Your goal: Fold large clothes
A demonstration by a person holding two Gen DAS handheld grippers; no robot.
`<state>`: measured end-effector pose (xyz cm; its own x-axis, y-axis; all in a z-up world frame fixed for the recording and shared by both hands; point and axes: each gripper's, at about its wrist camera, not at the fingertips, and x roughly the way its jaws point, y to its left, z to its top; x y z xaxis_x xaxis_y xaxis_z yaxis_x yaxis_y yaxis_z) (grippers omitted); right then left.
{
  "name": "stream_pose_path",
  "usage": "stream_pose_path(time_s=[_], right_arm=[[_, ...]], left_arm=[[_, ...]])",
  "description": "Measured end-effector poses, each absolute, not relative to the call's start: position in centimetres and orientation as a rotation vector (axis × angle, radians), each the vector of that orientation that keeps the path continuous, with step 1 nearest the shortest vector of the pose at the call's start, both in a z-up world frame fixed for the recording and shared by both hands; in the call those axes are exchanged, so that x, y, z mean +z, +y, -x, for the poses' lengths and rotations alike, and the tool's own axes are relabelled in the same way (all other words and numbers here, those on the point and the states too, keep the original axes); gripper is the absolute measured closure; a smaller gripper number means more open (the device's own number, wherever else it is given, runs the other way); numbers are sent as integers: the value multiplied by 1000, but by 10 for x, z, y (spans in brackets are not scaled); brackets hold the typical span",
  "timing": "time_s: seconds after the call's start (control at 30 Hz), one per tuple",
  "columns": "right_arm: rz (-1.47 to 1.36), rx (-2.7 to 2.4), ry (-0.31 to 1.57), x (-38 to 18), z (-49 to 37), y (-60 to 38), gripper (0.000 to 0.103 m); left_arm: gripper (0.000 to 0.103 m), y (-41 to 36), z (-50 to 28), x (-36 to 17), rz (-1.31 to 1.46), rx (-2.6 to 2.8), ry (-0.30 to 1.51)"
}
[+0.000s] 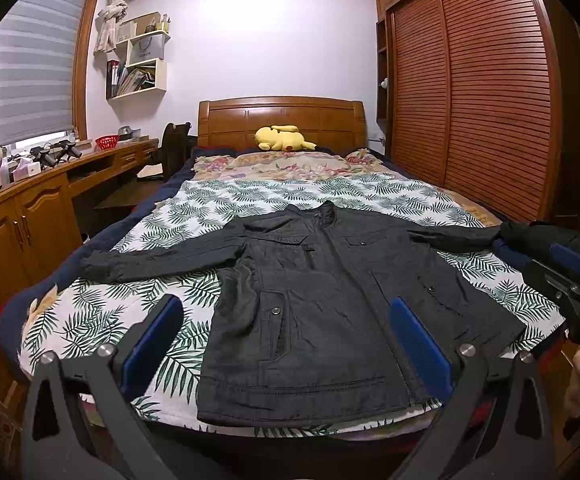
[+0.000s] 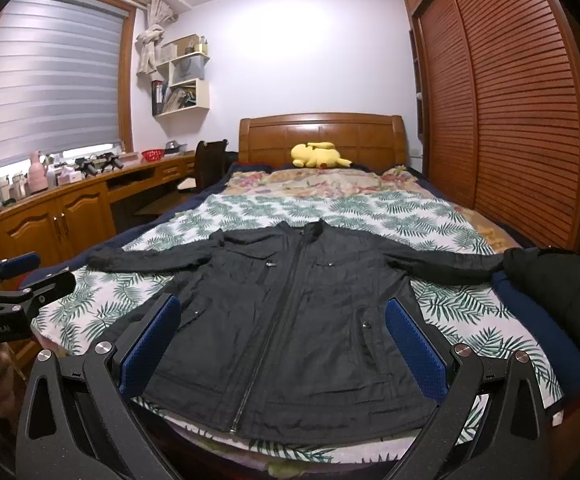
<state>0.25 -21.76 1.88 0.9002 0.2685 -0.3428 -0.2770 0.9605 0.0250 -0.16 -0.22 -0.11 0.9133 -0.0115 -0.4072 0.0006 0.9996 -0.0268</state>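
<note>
A: What can't you make out from where you stand?

B: The dark bundle [image 2: 562,280] at the right edge of the bed [image 1: 101,248] is cut off in both views; you cannot tell what it is. The jacket's right sleeve runs up to it, the cuff hidden. Your hand [image 1: 578,384] shows only as a blurred sliver at the frame edge.

A: Jaws?

B: Left gripper [image 1: 285,344]: blue pads spread wide, nothing between them, held above the near hem. Right gripper [image 2: 281,344]: likewise spread, empty, over the lower front. Neither touches cloth.

A: And the jacket?

B: The black jacket [image 2: 290,320] lies flat, front up, zipped, on the near half of the bed, collar toward the far end, both sleeves stretched out sideways, hem at the near edge.

A: Surface, room?

B: Leaf-print sheet [image 1: 89,320] under the jacket, floral quilt [image 1: 285,164] beyond it, yellow plush toy [image 1: 281,138] by the wooden headboard [image 1: 281,116]. Louvred wardrobe [image 1: 470,100] on the right. Desk [image 1: 49,184] with clutter, blind [image 1: 21,72] and wall shelves [image 1: 141,60] on the left.
</note>
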Motion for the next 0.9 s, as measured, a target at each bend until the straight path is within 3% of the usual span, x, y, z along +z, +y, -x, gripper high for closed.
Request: stream_pose_path(time_s=[0.9], right_arm=[[18, 284, 353, 19, -2, -217, 0]], left_arm=[[0, -7, 4, 8, 24, -6, 406]])
